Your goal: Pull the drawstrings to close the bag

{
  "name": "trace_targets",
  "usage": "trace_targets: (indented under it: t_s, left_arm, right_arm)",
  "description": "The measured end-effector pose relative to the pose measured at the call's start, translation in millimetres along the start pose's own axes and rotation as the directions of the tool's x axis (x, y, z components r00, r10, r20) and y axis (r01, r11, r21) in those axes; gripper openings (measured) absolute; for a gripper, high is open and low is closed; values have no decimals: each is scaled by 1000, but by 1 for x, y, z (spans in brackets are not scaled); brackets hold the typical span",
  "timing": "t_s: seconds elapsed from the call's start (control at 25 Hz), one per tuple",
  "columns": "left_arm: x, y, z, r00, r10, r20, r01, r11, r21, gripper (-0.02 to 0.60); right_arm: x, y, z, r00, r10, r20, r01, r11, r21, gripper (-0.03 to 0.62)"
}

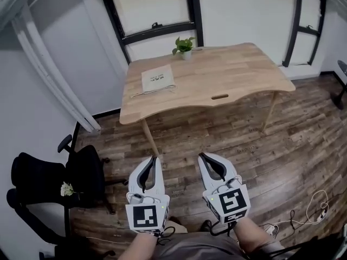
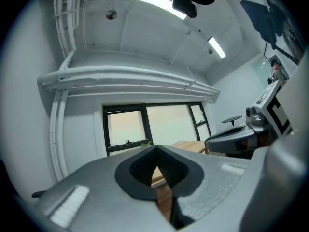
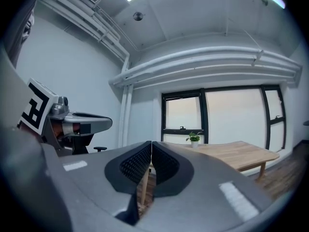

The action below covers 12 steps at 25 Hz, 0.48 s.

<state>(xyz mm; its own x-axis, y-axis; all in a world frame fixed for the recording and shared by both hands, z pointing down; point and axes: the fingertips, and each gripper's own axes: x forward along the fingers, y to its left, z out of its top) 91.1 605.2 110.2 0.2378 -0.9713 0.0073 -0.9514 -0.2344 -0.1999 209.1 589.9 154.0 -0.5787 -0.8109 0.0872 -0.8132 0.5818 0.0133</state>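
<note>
Left gripper [image 1: 154, 160] and right gripper [image 1: 201, 157] side by side, held low, jaws together, empty.

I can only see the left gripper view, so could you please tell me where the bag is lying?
Observer: In the head view, the bag lies flat on the left part of the wooden table.
Operator: Thank you. Are its drawstrings in sight?
Observer: Yes, thin drawstrings trail along the bag's near edge, on the person's side.
Operator: And is the right gripper holding anything?
Observer: No. The right gripper has its jaws together with nothing between them, and it is held over the floor, short of the table.
</note>
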Motion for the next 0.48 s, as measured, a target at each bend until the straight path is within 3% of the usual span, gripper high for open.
trace_targets:
  t_s: [0.24,0.48]
  left_arm:
    - [31,11,-20,1000,-7,-8,7,1000,-4,0]
    - [97,62,-46,1000,-4,-8,4,1000,-27,0]
  right_arm:
    - [29,-17,-24,999,8,-39,-6,999,39,35]
    - [100,-36,-36,998,-2,-56,2,1000,12,37]
